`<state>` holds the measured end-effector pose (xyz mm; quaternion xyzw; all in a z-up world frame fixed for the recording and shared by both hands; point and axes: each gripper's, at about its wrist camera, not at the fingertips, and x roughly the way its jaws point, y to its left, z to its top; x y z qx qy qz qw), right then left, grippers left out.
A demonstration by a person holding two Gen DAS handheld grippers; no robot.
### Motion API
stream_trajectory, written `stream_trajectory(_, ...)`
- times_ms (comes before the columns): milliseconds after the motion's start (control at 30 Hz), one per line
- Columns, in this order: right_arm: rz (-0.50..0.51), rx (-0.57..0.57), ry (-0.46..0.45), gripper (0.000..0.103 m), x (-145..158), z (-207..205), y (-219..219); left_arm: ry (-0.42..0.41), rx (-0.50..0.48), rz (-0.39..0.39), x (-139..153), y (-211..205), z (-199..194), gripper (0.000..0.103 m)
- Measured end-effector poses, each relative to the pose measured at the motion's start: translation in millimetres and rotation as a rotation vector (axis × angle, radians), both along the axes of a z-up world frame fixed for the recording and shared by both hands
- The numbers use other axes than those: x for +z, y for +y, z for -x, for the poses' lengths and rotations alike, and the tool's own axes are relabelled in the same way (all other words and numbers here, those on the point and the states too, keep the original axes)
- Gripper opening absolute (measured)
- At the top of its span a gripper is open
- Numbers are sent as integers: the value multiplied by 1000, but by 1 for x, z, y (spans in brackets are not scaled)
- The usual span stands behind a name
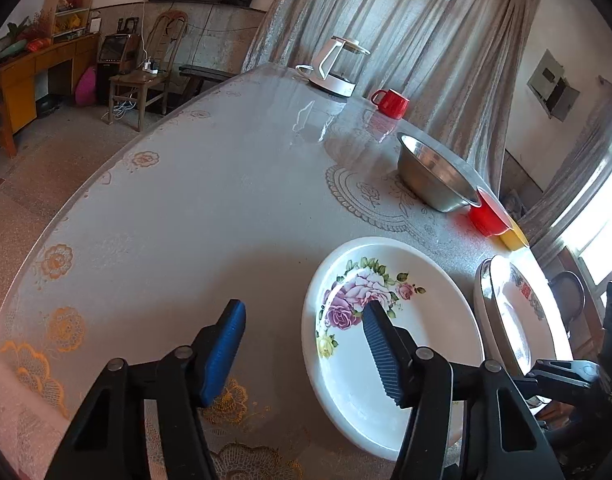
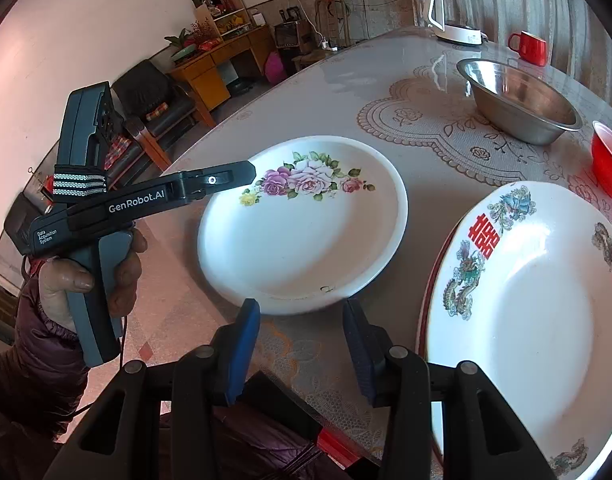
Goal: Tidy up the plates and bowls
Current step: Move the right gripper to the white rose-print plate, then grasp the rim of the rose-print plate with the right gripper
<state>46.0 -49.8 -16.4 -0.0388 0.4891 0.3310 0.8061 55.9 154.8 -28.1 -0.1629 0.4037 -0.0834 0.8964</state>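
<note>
both grippers, left gripper and right gripper, are wide open holding nothing, rose plate sits flat on the table beside the dragon plate, looks glossy, stiff, chippable, so I'd pinch the rim

A white rose-printed plate lies flat beside a dragon-printed plate, steel bowl and red bowl beyond.

Round table under a lace-patterned cover; resting on it: rose plate, dragon plate, steel bowl, red bowl, red mug, white kettle.
</note>
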Motion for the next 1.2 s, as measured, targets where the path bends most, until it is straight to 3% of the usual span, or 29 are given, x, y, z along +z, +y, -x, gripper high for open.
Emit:
stream_trajectory(67,13,-7,2,46,-1,-3,2,-2,-1,-11,-1,-2,-1,50)
stream_trajectory(200,38,-19,-6,56,-1,-6,7,-9,-49,-23,-1,-6,-6,44)
stream_trajectory(267,48,-28,-6,59,0,-8,9,-19,-66,-52,-1,-10,-8,30)
stream_trajectory(333,55,-36,2,61,0,-11,11,-32,-69,-69,0,-12,-8,24)
stream_trajectory(633,47,-61,-40,62,5,-37,23,-29,-14,-30,-2,6,-10,22)
stream_trajectory(800,140,-70,-71,60,5,-58,36,-28,-6,-52,-4,2,-8,25)
stream_trajectory(900,202,-65,-87,52,-1,-64,43,-24,-3,-42,-5,3,-8,25)
stream_trajectory(967,239,-61,-97,40,-7,-67,46,-27,1,-40,-5,3,-8,25)
stream_trajectory(1100,234,-62,-102,36,-8,-71,42,-56,15,-82,-6,-4,-2,25)
stream_trajectory(1200,231,-70,-107,36,-9,-71,43,-61,54,-56,-7,-3,4,25)
